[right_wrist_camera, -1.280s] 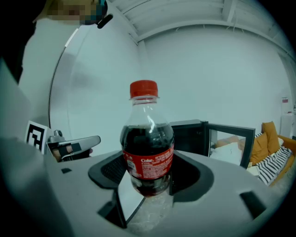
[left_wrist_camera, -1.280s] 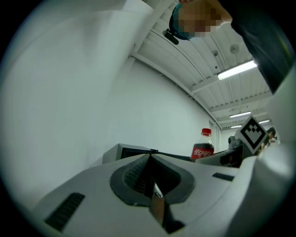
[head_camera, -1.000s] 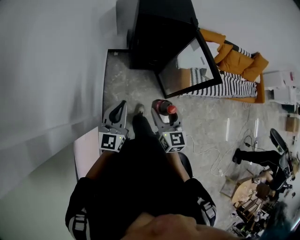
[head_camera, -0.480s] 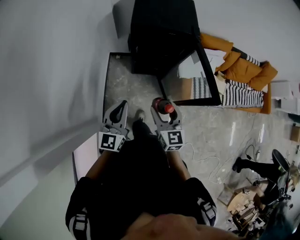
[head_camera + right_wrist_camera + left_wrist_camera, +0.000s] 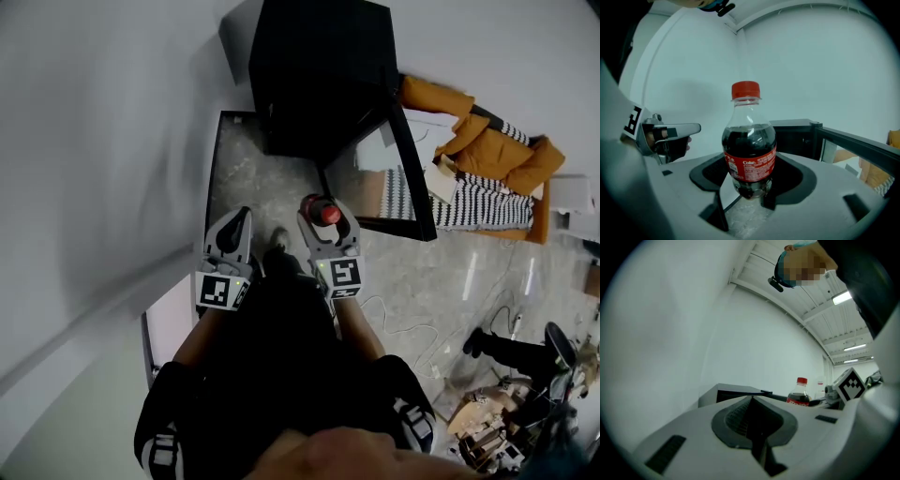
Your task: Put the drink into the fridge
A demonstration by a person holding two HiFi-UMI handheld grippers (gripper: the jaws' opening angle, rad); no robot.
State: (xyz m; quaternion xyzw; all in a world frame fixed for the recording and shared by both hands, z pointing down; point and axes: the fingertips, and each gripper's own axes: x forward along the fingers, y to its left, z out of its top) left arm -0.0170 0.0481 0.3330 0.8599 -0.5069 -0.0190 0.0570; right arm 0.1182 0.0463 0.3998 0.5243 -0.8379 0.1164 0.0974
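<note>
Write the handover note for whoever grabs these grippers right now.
Left gripper: shut, empty, beside the right one.
Right gripper: shut on the clear plastic cola bottle with red cap and label, held upright.
Black mini fridge: on the floor ahead, its glass door swung open.
Done: bottle in hand, door open.
Left: carry the bottle to the fridge, set it inside, release, probably shut the door.

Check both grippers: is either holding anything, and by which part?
The right gripper holds the cola bottle upright by its lower body, around the label's bottom edge. The left gripper is shut, empty.
</note>
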